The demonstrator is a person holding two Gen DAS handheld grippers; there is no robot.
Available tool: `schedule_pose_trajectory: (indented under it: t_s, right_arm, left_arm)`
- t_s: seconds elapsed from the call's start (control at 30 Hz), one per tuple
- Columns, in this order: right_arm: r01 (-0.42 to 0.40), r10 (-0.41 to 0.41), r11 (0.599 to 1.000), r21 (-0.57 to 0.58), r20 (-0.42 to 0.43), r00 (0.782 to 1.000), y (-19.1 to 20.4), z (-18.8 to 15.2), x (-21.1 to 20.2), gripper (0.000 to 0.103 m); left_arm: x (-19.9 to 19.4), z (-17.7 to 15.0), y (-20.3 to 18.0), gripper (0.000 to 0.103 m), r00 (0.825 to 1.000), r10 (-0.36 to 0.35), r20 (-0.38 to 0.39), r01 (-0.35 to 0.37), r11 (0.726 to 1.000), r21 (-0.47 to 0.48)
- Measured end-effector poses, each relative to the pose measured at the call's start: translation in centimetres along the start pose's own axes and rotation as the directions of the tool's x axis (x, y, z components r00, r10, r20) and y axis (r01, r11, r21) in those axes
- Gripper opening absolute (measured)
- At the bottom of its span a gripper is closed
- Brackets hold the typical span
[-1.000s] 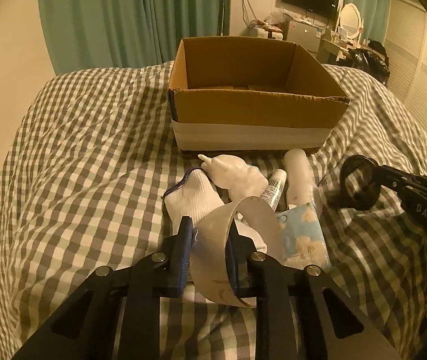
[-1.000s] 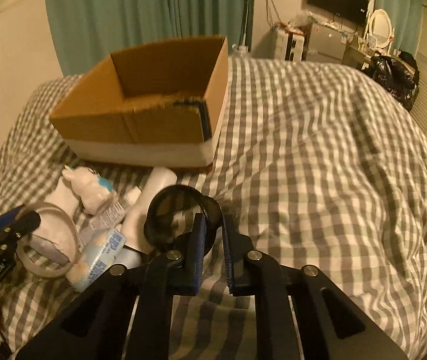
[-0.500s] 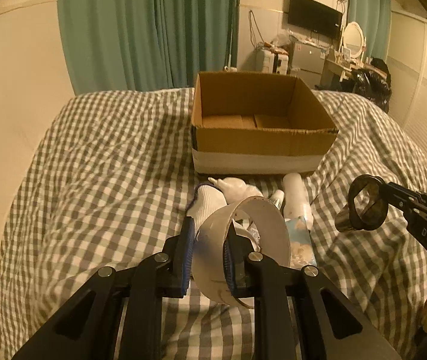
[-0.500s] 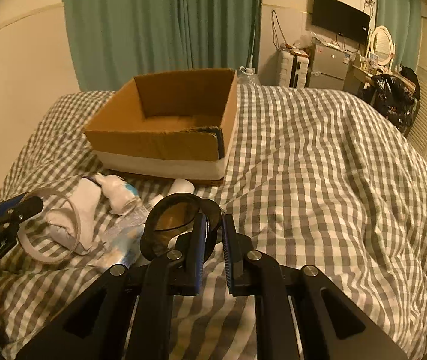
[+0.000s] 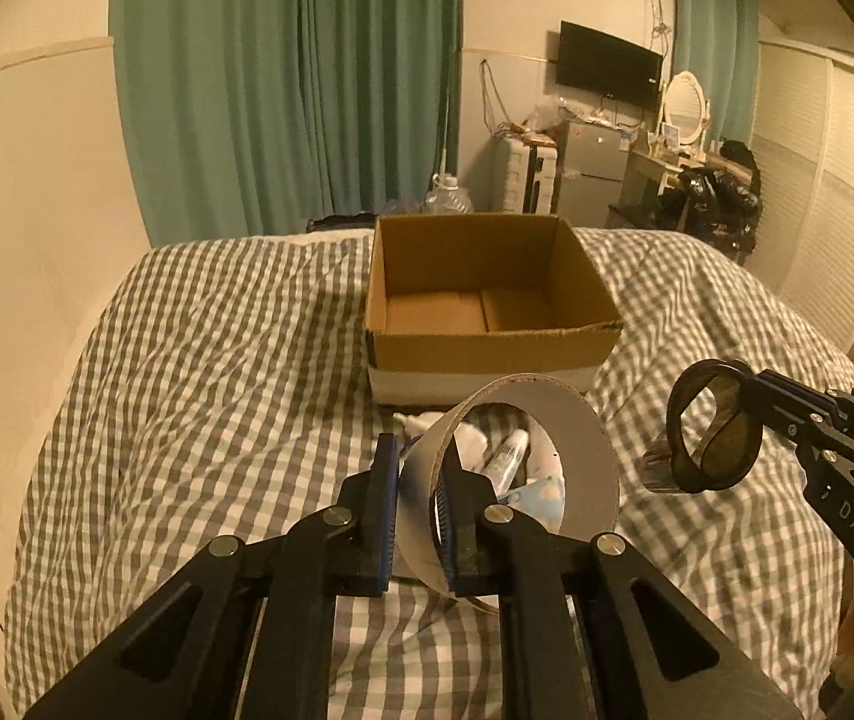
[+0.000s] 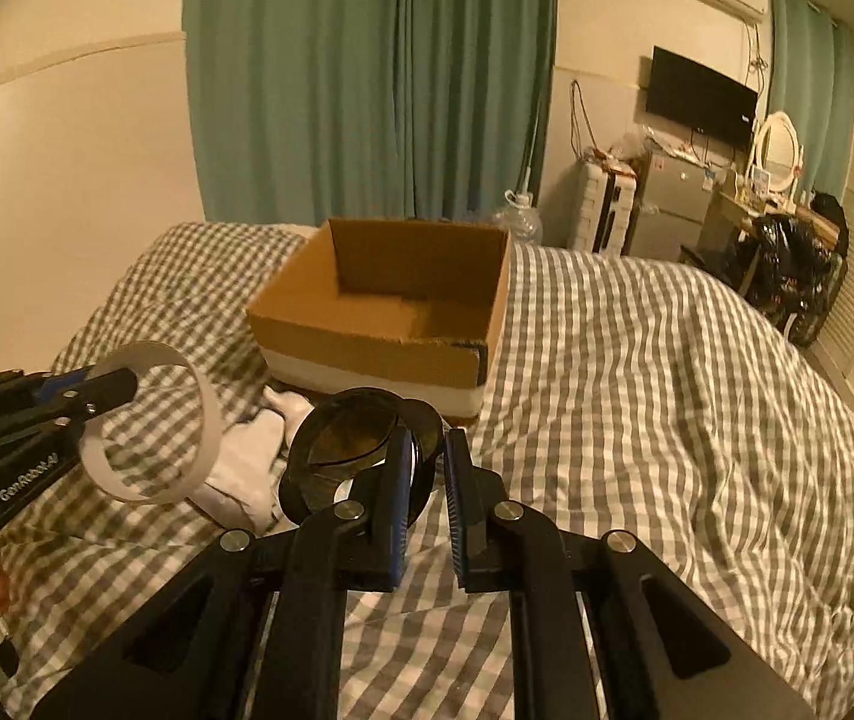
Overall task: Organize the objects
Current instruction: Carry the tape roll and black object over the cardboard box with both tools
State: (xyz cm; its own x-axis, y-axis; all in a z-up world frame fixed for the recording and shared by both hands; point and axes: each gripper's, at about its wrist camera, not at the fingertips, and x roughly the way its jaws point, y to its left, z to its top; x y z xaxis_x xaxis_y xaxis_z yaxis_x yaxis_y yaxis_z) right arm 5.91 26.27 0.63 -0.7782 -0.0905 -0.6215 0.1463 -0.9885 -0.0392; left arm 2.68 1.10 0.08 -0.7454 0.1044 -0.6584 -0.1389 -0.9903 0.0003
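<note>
Left tongs (image 5: 418, 501) clamp the wall of a white tape roll (image 5: 553, 414) – their jaws just closed further; right tongs (image 6: 427, 480) grip dark sunglasses (image 6: 355, 444), both above the checked bed (image 6: 637, 420) near the cardboard box (image 5: 487, 336).

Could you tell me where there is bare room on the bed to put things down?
The checked bedspread right of the cardboard box is bare, as is the stretch left of it. It is crowded just in front of the box, around the white glove.
</note>
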Motion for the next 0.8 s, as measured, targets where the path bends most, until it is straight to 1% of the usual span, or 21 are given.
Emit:
schedule_pose_trajectory:
  t_s: [0.1, 0.13, 0.17, 0.2, 0.27, 0.37, 0.43, 0.53, 0.67, 0.8]
  right_arm:
    - [-0.001, 0.002, 1.000, -0.019, 0.021, 1.000, 0.4, 0.9, -0.8, 0.011]
    - [0.000, 0.001, 1.000, -0.028, 0.027, 1.000, 0.5, 1.2, -1.0, 0.011]
    - [0.003, -0.002, 0.999, -0.036, 0.034, 0.999, 0.7, 1.6, -1.2, 0.011]
    - [0.007, -0.005, 0.999, -0.041, 0.040, 0.999, 0.8, 2.1, -1.3, 0.011]
    - [0.007, -0.005, 0.999, -0.051, 0.057, 0.998, 1.0, 3.2, -1.5, 0.011]
    - [0.014, -0.008, 0.997, -0.074, 0.080, 0.997, 1.4, 5.0, -1.6, 0.011]
    - [0.014, -0.006, 0.996, -0.084, 0.090, 0.996, 1.5, 6.3, -1.3, 0.011]
    - [0.009, 0.001, 0.995, -0.102, 0.098, 0.995, 1.5, 8.4, -0.4, 0.011]
    - [-0.008, 0.019, 0.994, -0.112, 0.098, 0.995, 1.0, 11.3, 1.6, 0.011]
    - [-0.013, 0.025, 0.993, -0.121, 0.096, 0.995, 0.3, 14.0, 4.3, 0.011]
  left_arm:
    - [-0.2, 1.2, -0.2, 0.012, 1.000, -0.006, 0.012, 0.006, 1.000, 0.006]
    - [-0.1, 1.9, 0.0, 0.012, 0.999, -0.036, 0.007, 0.037, 0.999, -0.013]
    - [0.1, 2.4, 0.0, 0.012, 0.999, -0.046, 0.005, 0.046, 0.999, -0.025]
    - [0.2, 2.9, 0.0, 0.012, 0.999, -0.041, 0.008, 0.042, 0.999, -0.025]
    - [0.4, 4.2, -0.2, 0.012, 0.999, -0.008, 0.031, 0.008, 1.000, -0.001]
    - [0.8, 6.2, 0.0, 0.012, 0.999, -0.003, 0.051, 0.002, 1.000, 0.006]
    - [1.4, 7.5, 0.3, 0.012, 0.998, 0.018, 0.063, -0.019, 1.000, 0.011]
    - [3.1, 9.9, 0.8, 0.012, 0.998, 0.030, 0.062, -0.031, 0.999, 0.010]
    - [5.4, 12.0, 0.9, 0.012, 0.997, 0.055, 0.062, -0.057, 0.998, 0.027]
    - [8.0, 13.8, 0.3, 0.012, 0.996, 0.060, 0.059, -0.064, 0.996, 0.061]
